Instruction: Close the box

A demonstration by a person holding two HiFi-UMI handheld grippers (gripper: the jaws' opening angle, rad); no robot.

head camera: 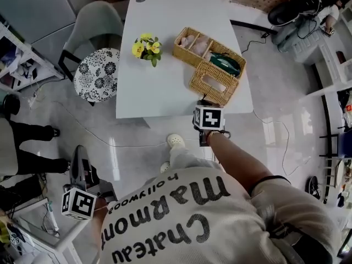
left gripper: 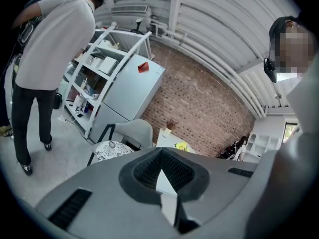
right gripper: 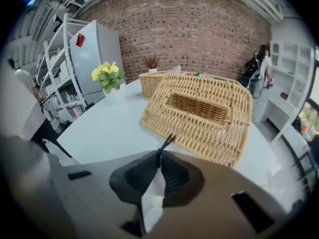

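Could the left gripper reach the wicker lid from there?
Probably not: the left gripper hangs low by the person's side, away from the table where the wicker lid rests.

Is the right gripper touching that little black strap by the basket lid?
Touching. In the right gripper view, the right gripper is pinched shut on the black strap, whose tip sticks out past the jaws.

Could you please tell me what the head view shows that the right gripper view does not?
Only the head view shows inside the wicker box, where a green item lies, and the left gripper down by the person's side. Only the right gripper view shows the right gripper shut on a thin dark tab before the lid. Both show the lid, the yellow flowers and the white table.
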